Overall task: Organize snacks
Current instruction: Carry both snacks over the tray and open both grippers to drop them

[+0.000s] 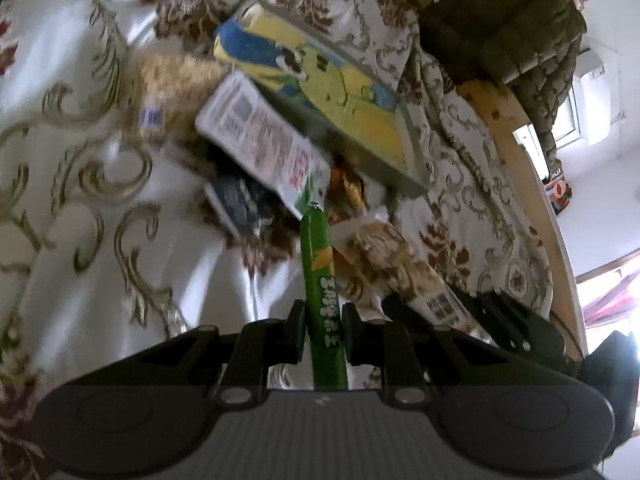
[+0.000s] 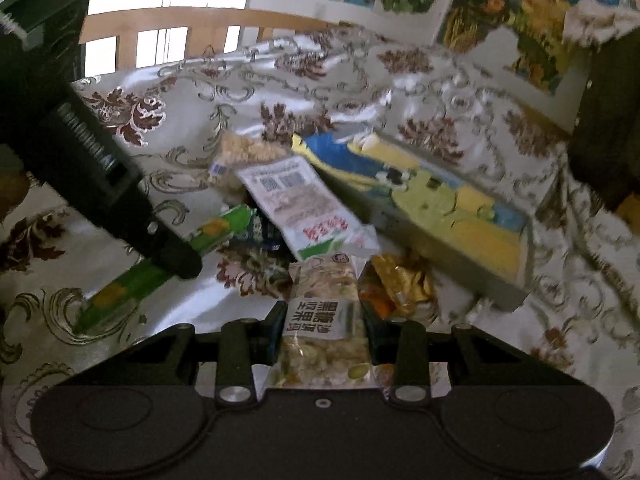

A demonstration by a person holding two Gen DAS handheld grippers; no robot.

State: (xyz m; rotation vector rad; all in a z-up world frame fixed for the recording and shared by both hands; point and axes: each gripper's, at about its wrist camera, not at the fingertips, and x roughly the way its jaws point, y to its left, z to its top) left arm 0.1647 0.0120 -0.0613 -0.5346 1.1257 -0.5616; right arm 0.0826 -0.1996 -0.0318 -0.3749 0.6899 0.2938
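While your left gripper [image 1: 322, 334] points down at the patterned tablecloth [image 1: 80, 208], its fingers are clenched on a green sausage stick [image 1: 320, 276] that runs up the lower middle of the left wrist frame, its crimped tip reaching toward the snack pile. In the right wrist view the same green sausage stick [image 2: 216, 230] crosses the left side of the frame, with the left gripper's dark finger [image 2: 172, 256] over its middle.

Your right gripper [image 2: 322, 334] grasps a clear-wrapped nut bar [image 2: 324, 320] with a white label, the pads pressing on both its sides at the lower middle of the frame. In the left wrist view that nut bar [image 1: 400, 264] sits at lower right, with the right gripper [image 1: 500, 320] dark behind it.

Above both held snacks lies the rest of the pile: a white packet [image 2: 304, 208] with red print at frame centre, a beige crispy bar [image 2: 248, 152] up and left of it, a dark blue packet [image 2: 264, 232] partly under the white one, and a gold foil packet [image 2: 400, 284] just right of the nut bar. A yellow and blue box [image 2: 440, 208] stretches across the right centre, touching the white packet's upper edge. A wooden chair back [image 2: 168, 28] shows at upper left.
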